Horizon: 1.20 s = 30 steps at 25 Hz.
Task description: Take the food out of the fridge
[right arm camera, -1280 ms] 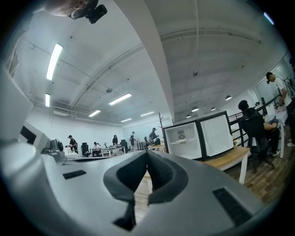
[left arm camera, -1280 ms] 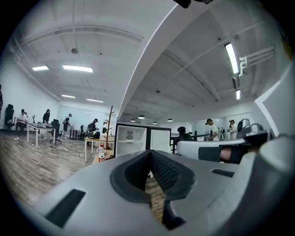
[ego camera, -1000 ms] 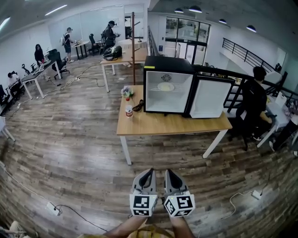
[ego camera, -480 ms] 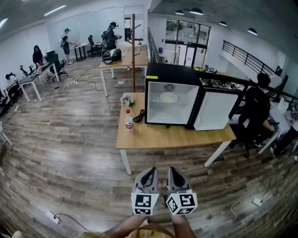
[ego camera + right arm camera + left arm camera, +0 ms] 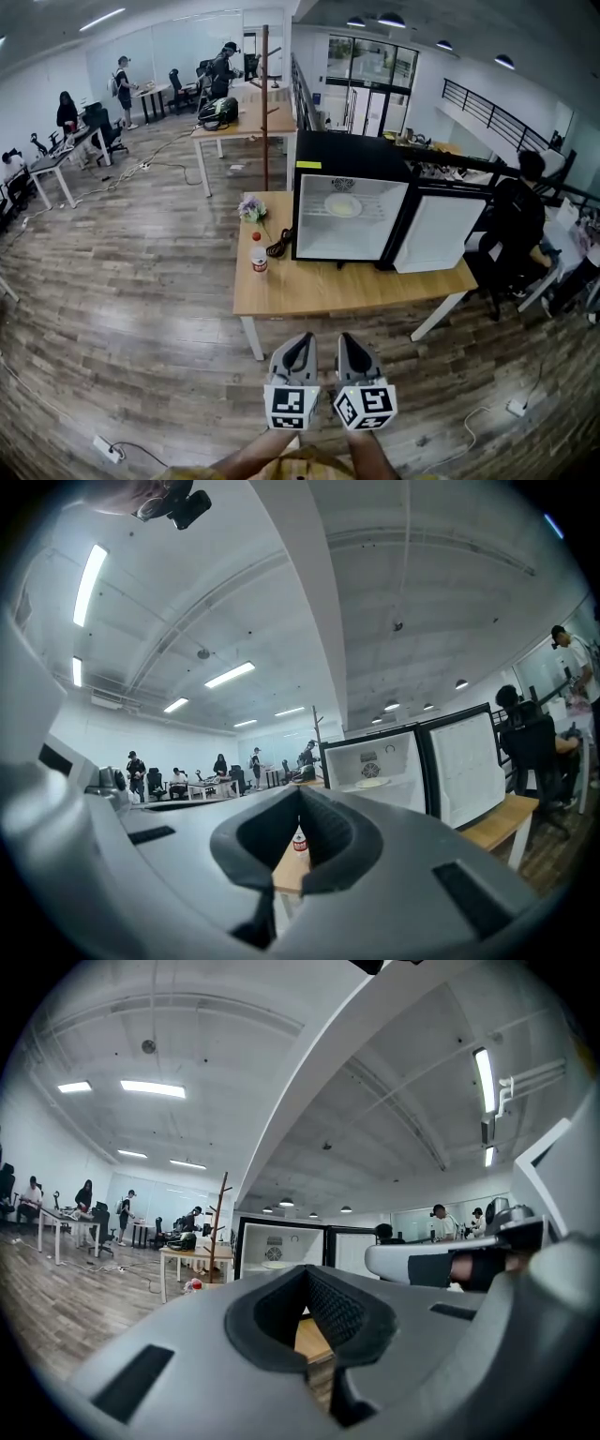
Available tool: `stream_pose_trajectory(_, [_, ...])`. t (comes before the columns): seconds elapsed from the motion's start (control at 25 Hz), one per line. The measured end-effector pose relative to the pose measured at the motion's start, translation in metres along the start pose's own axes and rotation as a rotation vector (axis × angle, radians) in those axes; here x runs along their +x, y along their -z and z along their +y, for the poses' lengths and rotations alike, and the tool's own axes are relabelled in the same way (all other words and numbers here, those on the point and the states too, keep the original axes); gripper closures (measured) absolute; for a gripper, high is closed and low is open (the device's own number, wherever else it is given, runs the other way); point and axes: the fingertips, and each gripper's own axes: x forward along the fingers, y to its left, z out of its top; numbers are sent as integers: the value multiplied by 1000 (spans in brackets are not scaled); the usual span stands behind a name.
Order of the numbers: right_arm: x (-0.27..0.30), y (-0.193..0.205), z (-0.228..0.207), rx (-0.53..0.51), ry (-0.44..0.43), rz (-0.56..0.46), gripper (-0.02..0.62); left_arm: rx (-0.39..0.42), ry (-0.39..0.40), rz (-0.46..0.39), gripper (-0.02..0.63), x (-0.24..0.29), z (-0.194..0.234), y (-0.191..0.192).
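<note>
A black mini fridge [image 5: 345, 159] stands on a wooden table [image 5: 347, 289] with its white door [image 5: 433, 232] swung open to the right. On its shelf lies a pale plate of food [image 5: 343, 205], which also shows in the left gripper view [image 5: 276, 1264] and the right gripper view [image 5: 372, 783]. My left gripper [image 5: 301, 344] and right gripper [image 5: 346, 342] are side by side over the floor, short of the table's near edge. Both point level at the fridge. Both are shut with nothing between the jaws.
A red-capped bottle [image 5: 258, 258], a small bunch of flowers [image 5: 250, 208] and a dark cable lie on the table left of the fridge. A seated person [image 5: 516, 225] is close behind the fridge door. More desks and people are at the far left. Cables run over the wooden floor.
The table and fridge have come nearer and look larger in the head view. Both grippers travelled forward together, still side by side and shut.
</note>
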Motion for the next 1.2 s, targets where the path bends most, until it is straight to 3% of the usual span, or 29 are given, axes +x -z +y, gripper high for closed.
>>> stream_pose_trajectory(0.72, [49, 12, -16, 6, 34, 32, 588, -23, 24, 33, 598, 50, 27, 16])
stream_pose_trajectory(1.2, [114, 14, -54, 10, 18, 32, 588, -7, 7, 36, 598, 122, 46, 18])
